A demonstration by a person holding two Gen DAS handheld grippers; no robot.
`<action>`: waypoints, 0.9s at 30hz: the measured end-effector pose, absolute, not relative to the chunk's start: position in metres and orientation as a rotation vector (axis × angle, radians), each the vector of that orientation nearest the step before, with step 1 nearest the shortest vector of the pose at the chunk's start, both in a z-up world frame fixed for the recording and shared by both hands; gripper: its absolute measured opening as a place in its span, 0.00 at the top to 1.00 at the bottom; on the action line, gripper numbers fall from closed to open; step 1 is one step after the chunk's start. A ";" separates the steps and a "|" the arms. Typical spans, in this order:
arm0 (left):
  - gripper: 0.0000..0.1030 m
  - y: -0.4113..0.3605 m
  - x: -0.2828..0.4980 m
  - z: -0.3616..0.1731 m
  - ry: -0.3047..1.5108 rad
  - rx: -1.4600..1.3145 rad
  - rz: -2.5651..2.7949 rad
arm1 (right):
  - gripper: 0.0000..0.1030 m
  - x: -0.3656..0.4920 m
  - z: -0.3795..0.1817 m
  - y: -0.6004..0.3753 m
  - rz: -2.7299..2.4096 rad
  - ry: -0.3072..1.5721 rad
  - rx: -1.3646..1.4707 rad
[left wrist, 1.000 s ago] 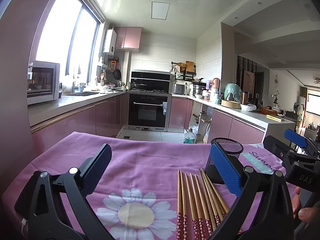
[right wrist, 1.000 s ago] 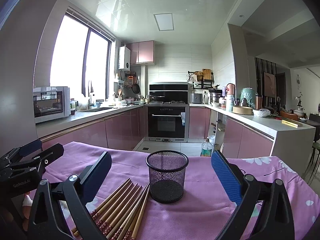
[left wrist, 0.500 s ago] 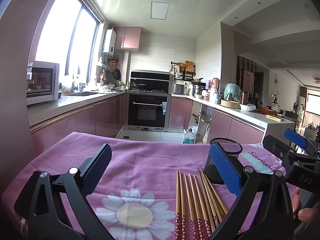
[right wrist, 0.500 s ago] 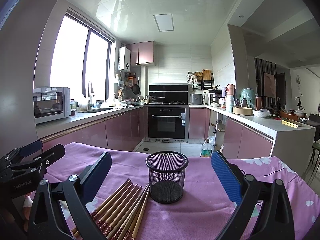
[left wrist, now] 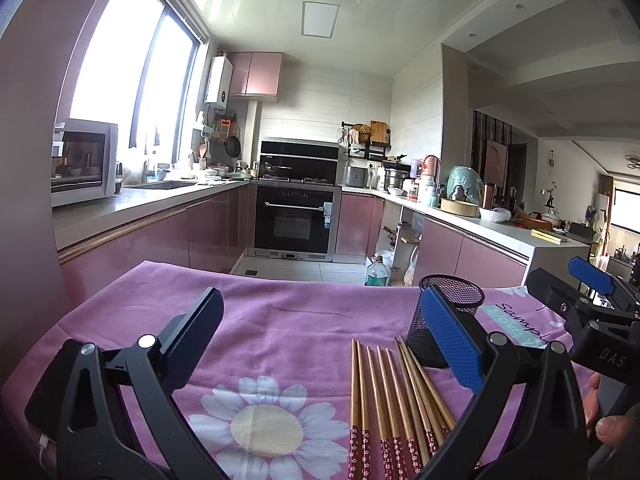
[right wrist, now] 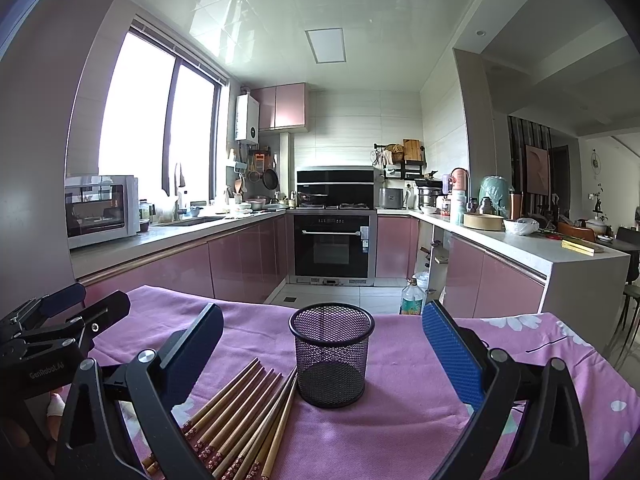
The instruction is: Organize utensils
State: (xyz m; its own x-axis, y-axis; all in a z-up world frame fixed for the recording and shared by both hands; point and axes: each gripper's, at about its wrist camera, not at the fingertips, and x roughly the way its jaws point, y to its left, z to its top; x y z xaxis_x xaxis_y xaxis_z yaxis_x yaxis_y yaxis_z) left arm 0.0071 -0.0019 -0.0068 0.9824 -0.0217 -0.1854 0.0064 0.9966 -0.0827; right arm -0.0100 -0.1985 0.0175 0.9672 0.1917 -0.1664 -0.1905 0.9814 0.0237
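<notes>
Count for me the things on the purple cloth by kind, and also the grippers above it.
Chopsticks: about 10 (they overlap, so this count is not exact)
Black mesh cup: 1
Grippers: 2, the left gripper and the right gripper, both open
Total: about 13

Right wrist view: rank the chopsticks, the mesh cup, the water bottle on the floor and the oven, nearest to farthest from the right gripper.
1. chopsticks, lower left, by the right gripper
2. mesh cup, centre
3. water bottle, floor beyond the table
4. oven, back wall
</notes>
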 end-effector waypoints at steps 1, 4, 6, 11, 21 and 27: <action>0.05 -0.002 0.007 -0.007 0.187 -0.083 -0.014 | 0.07 -0.010 0.017 -0.199 0.193 0.167 0.007; 0.05 -0.001 0.008 -0.008 0.188 -0.084 -0.014 | 0.06 -0.011 0.017 -0.199 0.193 0.167 0.007; 0.05 -0.001 0.008 -0.008 0.187 -0.084 -0.014 | 0.06 -0.010 0.018 -0.199 0.194 0.167 0.008; 0.05 -0.001 0.008 -0.008 0.188 -0.085 -0.016 | 0.06 -0.010 0.017 -0.199 0.190 0.168 0.009; 0.05 -0.001 0.008 -0.009 0.189 -0.086 -0.015 | 0.06 -0.011 0.017 -0.201 0.184 0.170 0.017; 0.05 -0.001 0.008 -0.009 0.189 -0.086 -0.015 | 0.06 -0.012 0.018 -0.202 0.185 0.172 0.017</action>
State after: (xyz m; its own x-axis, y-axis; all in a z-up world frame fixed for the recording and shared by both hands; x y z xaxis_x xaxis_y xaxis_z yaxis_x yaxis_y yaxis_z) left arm 0.0082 -0.0006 -0.0092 0.9821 -0.0231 -0.1869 0.0069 0.9962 -0.0872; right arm -0.0123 -0.2019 0.0176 0.9683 0.1841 -0.1691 -0.1812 0.9829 0.0325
